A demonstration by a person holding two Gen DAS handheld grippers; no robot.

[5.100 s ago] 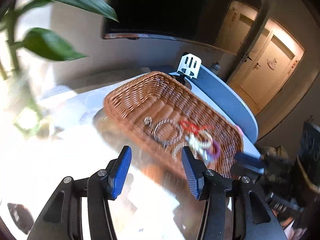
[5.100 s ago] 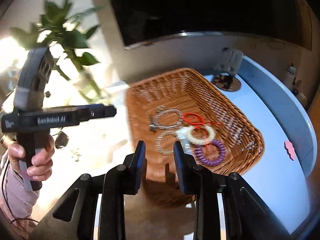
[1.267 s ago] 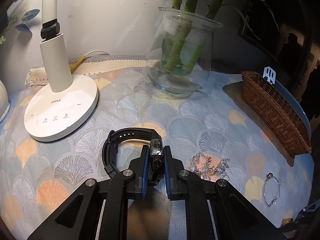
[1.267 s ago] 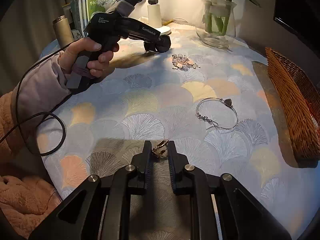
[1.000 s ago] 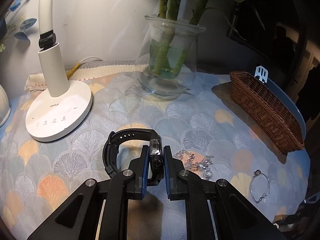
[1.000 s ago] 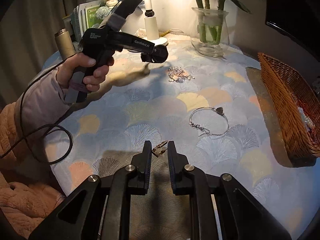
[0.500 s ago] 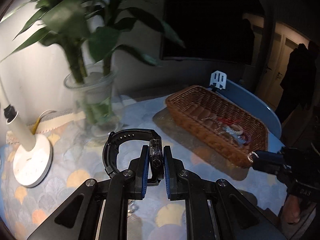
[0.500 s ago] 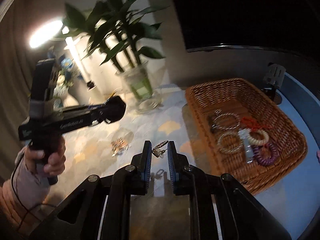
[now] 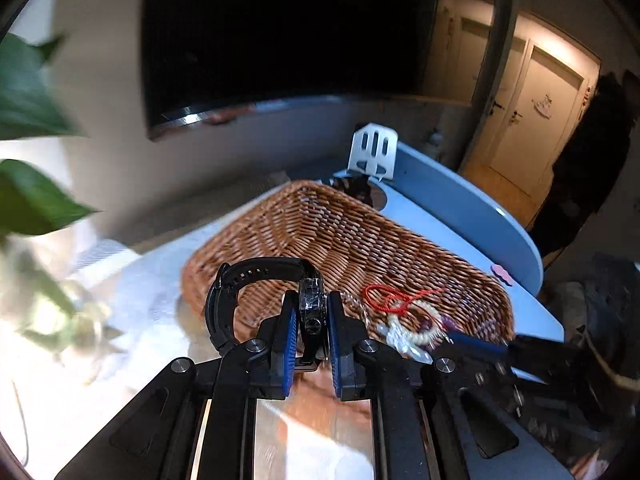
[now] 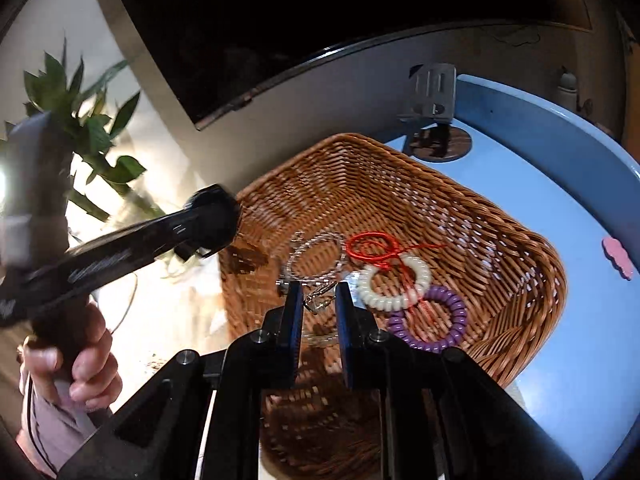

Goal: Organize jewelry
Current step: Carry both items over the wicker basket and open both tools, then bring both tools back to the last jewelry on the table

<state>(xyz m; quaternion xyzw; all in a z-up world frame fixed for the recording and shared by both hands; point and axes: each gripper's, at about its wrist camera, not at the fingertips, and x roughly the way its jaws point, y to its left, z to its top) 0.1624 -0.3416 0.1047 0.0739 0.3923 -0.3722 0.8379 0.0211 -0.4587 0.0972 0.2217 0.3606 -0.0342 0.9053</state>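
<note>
My left gripper [image 9: 311, 322] is shut on a black wristwatch [image 9: 256, 292] and holds it just in front of the wicker basket's [image 9: 320, 216] near rim. My right gripper [image 10: 319, 302] is over the wicker basket [image 10: 400, 184], with a small gold earring [image 10: 320, 300] between its fingers; the jaws stand slightly apart. Inside the basket lie a silver bracelet [image 10: 316, 256], a red cord [image 10: 374, 246], a white coil band [image 10: 394, 280] and a purple coil band [image 10: 430, 318]. The left tool [image 10: 132, 240] shows at the left of the right wrist view.
The basket sits on a blue round table [image 10: 580, 216] next to a white phone stand [image 9: 374, 152]. A dark TV screen [image 9: 280, 32] hangs behind. Plant leaves [image 9: 28, 196] reach in from the left. A pink cloud-shaped piece [image 10: 618, 258] lies on the table's right.
Both grippers have moved closer to the basket with their items. The right gripper's fingers have parted a little around the earring.
</note>
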